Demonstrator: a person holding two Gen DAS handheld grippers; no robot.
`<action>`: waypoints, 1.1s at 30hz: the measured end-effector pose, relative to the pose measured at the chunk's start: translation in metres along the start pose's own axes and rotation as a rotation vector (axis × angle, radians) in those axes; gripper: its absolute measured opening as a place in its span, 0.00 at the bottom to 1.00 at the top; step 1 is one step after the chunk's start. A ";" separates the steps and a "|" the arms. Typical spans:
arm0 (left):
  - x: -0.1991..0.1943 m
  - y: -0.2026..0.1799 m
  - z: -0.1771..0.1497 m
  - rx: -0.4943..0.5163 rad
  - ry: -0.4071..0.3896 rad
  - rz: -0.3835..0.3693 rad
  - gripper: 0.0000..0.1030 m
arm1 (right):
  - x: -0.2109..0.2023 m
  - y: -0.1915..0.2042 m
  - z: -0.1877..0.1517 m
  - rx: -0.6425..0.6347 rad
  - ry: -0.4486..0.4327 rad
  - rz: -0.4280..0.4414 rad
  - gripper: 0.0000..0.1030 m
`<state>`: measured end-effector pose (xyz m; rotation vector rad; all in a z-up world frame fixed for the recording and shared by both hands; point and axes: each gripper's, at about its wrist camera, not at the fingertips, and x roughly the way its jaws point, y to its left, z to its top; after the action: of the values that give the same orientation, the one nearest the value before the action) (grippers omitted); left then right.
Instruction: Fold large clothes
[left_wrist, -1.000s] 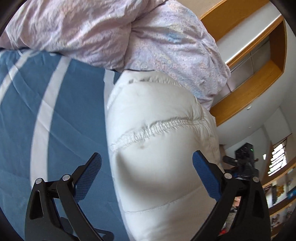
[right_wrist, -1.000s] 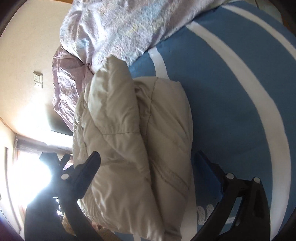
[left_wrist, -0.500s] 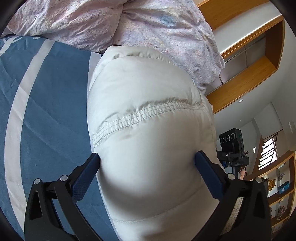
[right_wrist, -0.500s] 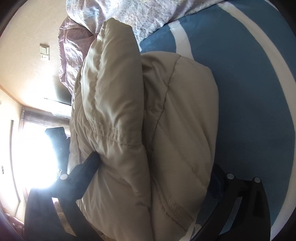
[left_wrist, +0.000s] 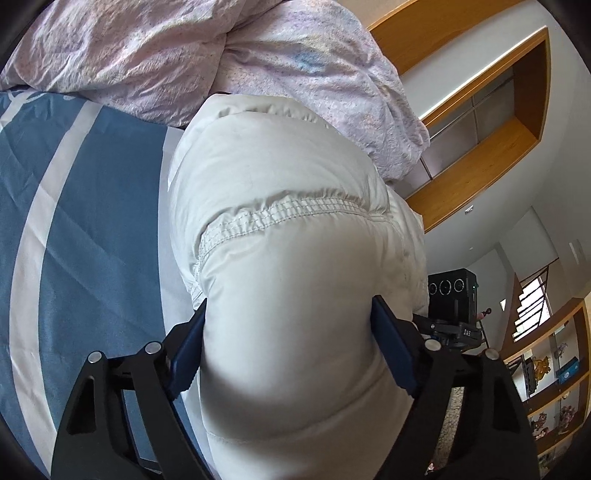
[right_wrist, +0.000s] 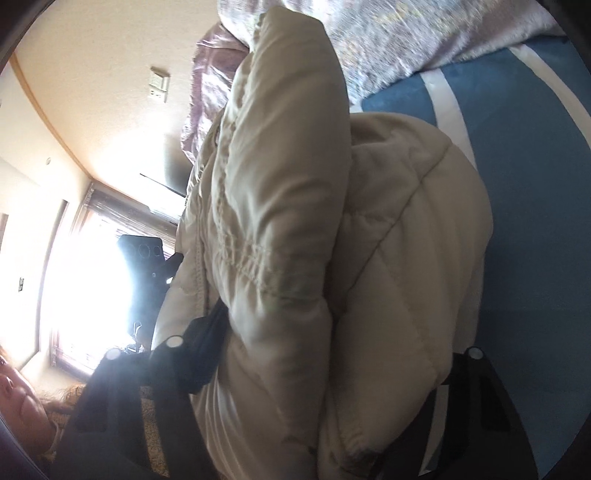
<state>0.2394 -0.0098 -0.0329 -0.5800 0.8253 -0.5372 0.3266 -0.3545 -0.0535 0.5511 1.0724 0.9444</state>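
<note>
- Squeezing a folded puffy white jacket from both ends on the blue striped bed, just beside a pink duvet.
- left gripper and right gripper: fingers have just been closing, now clamped on the padding.
- Jacket looks light, soft, springy, slippery; likely best held deep across the thick folded bundle, not the shell.

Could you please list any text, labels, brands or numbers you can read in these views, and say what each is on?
Small white print on the black camera mount: too small to read surely.
Jacket, bedsheet, duvet, wall switch: no readable text.
Shelf items: too small to read.
</note>
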 end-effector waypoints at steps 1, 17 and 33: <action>-0.003 0.000 0.002 0.007 -0.012 -0.005 0.79 | 0.002 0.004 0.002 -0.006 -0.006 0.001 0.61; -0.098 0.068 0.045 -0.043 -0.270 0.115 0.77 | 0.121 0.073 0.091 -0.158 0.068 0.033 0.56; -0.105 0.124 0.040 -0.155 -0.287 0.232 0.78 | 0.176 0.101 0.083 -0.179 0.098 -0.120 0.62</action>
<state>0.2384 0.1574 -0.0394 -0.6755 0.6527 -0.1730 0.3939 -0.1471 -0.0272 0.2928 1.0840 0.9584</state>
